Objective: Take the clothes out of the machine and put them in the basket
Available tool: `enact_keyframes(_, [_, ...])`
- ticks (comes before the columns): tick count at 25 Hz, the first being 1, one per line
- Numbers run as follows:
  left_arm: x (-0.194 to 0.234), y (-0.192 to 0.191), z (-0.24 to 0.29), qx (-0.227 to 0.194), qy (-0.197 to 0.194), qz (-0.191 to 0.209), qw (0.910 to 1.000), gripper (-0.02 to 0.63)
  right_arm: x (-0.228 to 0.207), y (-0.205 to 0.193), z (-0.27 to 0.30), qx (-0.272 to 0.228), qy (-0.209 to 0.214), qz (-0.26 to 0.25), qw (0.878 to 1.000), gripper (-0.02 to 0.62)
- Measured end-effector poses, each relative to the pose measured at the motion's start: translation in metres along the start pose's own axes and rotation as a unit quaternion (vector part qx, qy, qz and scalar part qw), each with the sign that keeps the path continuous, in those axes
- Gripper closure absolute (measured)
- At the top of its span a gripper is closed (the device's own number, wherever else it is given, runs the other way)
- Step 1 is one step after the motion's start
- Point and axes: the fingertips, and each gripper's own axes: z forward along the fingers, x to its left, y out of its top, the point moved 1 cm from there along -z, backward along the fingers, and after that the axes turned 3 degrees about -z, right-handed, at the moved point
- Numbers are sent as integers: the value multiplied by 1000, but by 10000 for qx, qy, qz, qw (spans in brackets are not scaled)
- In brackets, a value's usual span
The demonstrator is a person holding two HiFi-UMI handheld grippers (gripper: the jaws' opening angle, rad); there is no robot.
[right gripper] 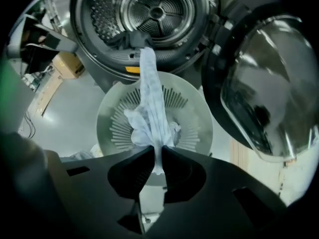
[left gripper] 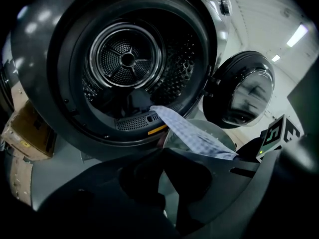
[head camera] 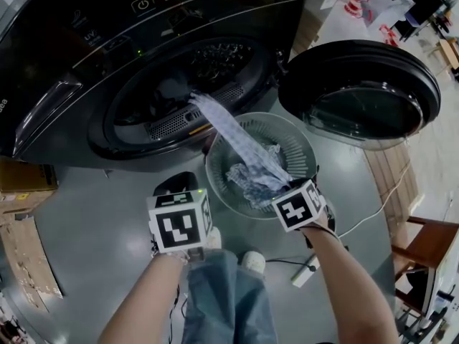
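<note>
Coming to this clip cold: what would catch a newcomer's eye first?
A pale checked garment stretches like a ribbon from the washer's drum down into the round slatted basket on the floor, its end pinched in the right gripper. The machine's round door stands swung open to the right; the left gripper is shut and empty.

Jeans (head camera: 228,299) blue, shoes (head camera: 252,262) white; left claw (left gripper: 162,151), right claw (right gripper: 158,151) black.

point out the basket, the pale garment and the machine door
basket (head camera: 295,153): head view, bare slatted floor
pale garment (head camera: 229,131): head view, stretched middle strip
machine door (head camera: 366,113): head view, glass window
</note>
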Motion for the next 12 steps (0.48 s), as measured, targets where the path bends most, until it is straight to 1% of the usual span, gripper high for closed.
enact_keyframes(2, [-3, -1, -1, -2, -1, -11, 10000, 601, -6, -8, -1, 140, -86, 133, 9998, 548])
enact_keyframes(5, [-9, -2, -3, -5, -8, -29, 10000, 601, -17, -16, -3, 259, -277, 168, 9991, 548])
enact_keyframes(7, [-13, -4, -4, 7, -21, -31, 10000, 601, -24, -30, -5, 453, -394, 405, 9974, 548])
enact_keyframes(8, [-14, -5, -4, 15, -27, -23, 10000, 601, -24, -36, -5, 473, -332, 618, 9964, 548])
enact_keyframes(9, [-14, -6, -4, 24, -28, -13, 10000, 601, -21, -37, -5, 387, -174, 845, 9955, 548])
enact_keyframes(11, [-12, -8, -3, 42, -16, 0, 10000, 601, -12, -28, -2, 56, 165, 1189, 9928, 546])
enact_keyframes(12, [-11, -8, -2, 52, -9, 0, 10000, 601, -11, -21, -1, -136, 235, 1266, 9916, 546])
